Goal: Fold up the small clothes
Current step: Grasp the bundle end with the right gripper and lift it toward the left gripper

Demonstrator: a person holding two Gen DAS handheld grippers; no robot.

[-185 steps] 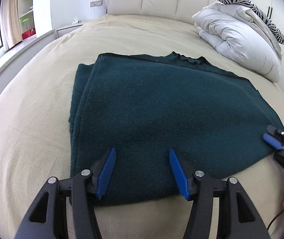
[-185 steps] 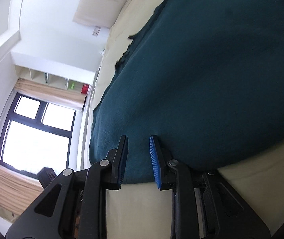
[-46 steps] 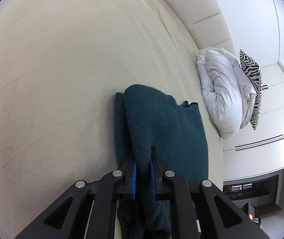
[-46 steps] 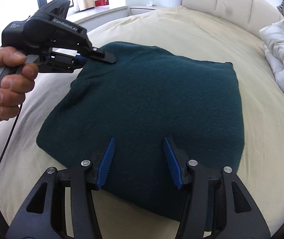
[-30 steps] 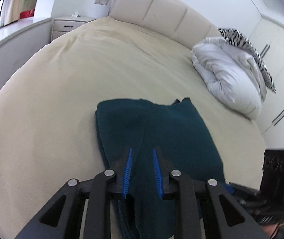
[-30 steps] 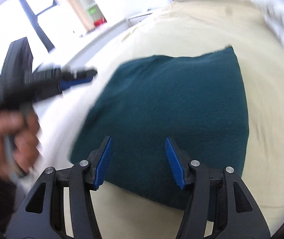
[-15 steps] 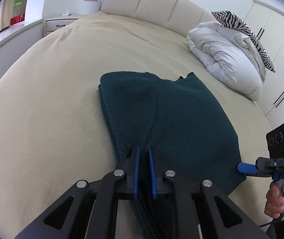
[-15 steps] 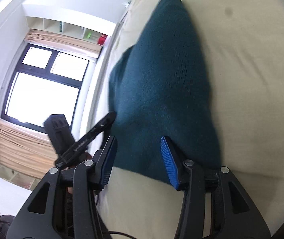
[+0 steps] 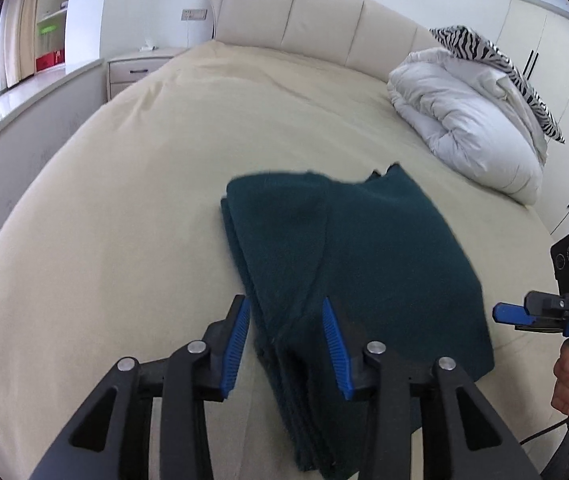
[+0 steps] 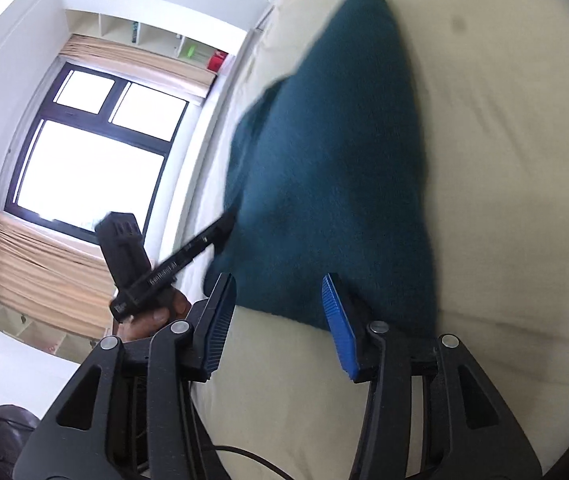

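Left gripper (image 9: 286,342), jaws spread wide, straddles the near left edge of the folded dark-teal sweater (image 9: 364,256) | sweater lies flat mid-bed (image 9: 124,220) | right gripper (image 10: 280,322), jaws wide, empty, at the sweater's near right corner

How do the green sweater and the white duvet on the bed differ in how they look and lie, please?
The green sweater is dark teal, while the white duvet is pale. The sweater lies folded flat in layers on the bed; the duvet sits as a puffy bundle. The sweater is near the open left gripper; the duvet is near the headboard. Both rest on the bed.
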